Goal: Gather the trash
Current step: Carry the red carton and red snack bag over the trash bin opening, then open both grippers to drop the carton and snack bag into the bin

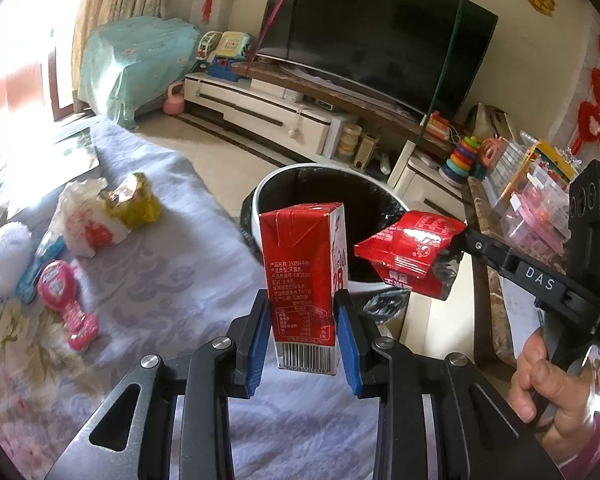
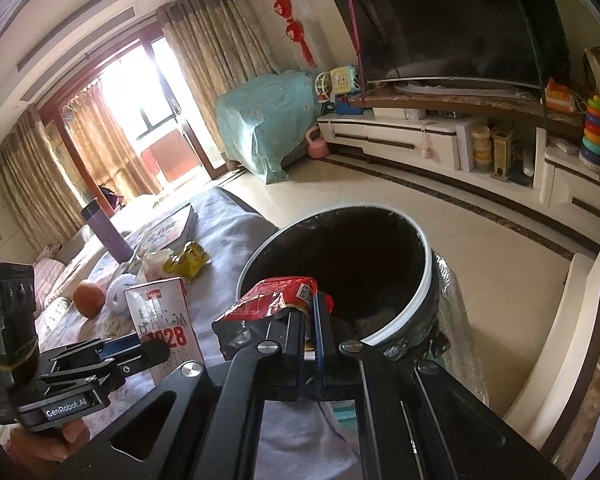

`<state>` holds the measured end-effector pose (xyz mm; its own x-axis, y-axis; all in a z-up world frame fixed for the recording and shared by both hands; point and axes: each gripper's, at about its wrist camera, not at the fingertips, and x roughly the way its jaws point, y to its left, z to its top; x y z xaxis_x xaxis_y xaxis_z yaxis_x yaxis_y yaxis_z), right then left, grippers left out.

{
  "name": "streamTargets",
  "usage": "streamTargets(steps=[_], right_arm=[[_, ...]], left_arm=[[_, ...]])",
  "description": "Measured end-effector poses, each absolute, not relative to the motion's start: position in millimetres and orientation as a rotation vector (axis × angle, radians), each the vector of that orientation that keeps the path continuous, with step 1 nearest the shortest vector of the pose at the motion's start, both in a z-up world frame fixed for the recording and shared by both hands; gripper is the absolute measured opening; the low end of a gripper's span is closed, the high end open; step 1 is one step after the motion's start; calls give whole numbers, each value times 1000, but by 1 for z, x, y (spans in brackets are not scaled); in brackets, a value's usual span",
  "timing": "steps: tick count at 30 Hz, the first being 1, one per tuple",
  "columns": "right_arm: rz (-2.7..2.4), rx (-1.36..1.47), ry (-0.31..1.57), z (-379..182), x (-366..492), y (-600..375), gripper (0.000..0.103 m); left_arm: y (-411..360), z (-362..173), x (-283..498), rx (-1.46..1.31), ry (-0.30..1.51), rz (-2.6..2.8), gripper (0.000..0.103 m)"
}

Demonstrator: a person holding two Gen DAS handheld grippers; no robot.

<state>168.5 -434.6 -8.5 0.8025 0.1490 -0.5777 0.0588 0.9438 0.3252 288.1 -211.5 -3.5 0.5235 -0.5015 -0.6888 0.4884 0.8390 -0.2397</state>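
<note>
The left hand-held gripper [image 1: 304, 336] was closed on a red milk carton [image 1: 304, 276], its blue pads pressing the carton's lower sides and holding it upright just in front of the trash bin [image 1: 260, 196]. The right hand-held gripper [image 2: 306, 320] was clamped tight on a crumpled red snack wrapper [image 2: 272, 300], which hung over the near rim of the same bin [image 2: 422, 292]. The bin, white-rimmed and lined with a black bag, stood on the floor against the edge of the bed [image 1: 172, 264], between the bed and a marble-topped ledge [image 1: 486, 280].

More litter lay on the bed's patterned cover, towards its far left side: a yellow wrapper [image 1: 134, 200] touching a white plastic bag [image 1: 86, 220], a pink package [image 1: 62, 300] beside a blue-and-white wrapper [image 1: 40, 270], and a white fluffy thing [image 1: 6, 256] at the edge. In the right wrist view an orange [image 2: 88, 298] and a purple bottle [image 2: 106, 228] stood further back on the bed. A television [image 1: 380, 36] on a low cabinet [image 1: 260, 110] filled the wall beyond.
</note>
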Motion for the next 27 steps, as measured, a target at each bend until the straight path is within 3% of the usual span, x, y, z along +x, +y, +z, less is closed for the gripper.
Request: streamTargets(steps=[27], right_arm=[[-4, 315, 673, -16, 203, -464, 3]], left_arm=[[-274, -4, 356, 32, 873, -624, 30]])
